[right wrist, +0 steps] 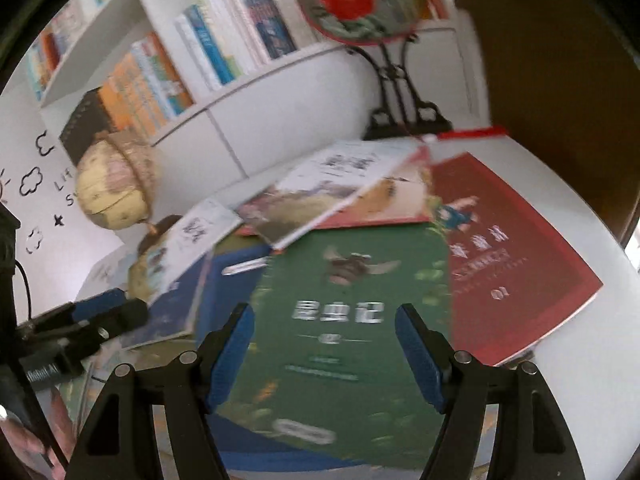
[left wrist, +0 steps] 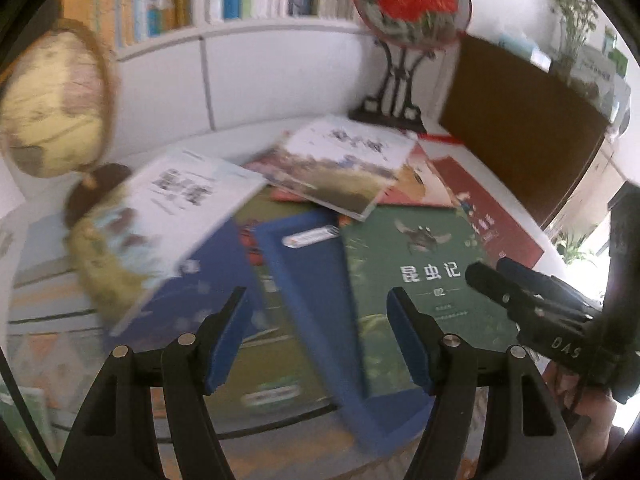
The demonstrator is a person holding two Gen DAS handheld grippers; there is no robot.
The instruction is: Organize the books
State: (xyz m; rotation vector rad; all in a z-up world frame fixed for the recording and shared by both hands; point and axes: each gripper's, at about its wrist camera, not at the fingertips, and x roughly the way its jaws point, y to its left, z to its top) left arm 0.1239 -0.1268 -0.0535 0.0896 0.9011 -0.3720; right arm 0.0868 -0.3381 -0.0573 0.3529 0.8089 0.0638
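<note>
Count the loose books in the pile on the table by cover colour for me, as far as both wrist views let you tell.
Green cover: 1, the green insect book
Red cover: 1, the red book
Blue cover: 1, the blue book
White-topped covers: 2, the white book by the globe and the white landscape book
Total: 5 clearly visible; more lie partly hidden underneath, too blurred to count.

A study or reading corner at home: white bookshelves [right wrist: 208,56] packed with upright books along the far wall, a globe [left wrist: 52,100] at left, and a round embroidered flower fan on a stand [left wrist: 412,4] beside potted greenery [left wrist: 572,20].
</note>
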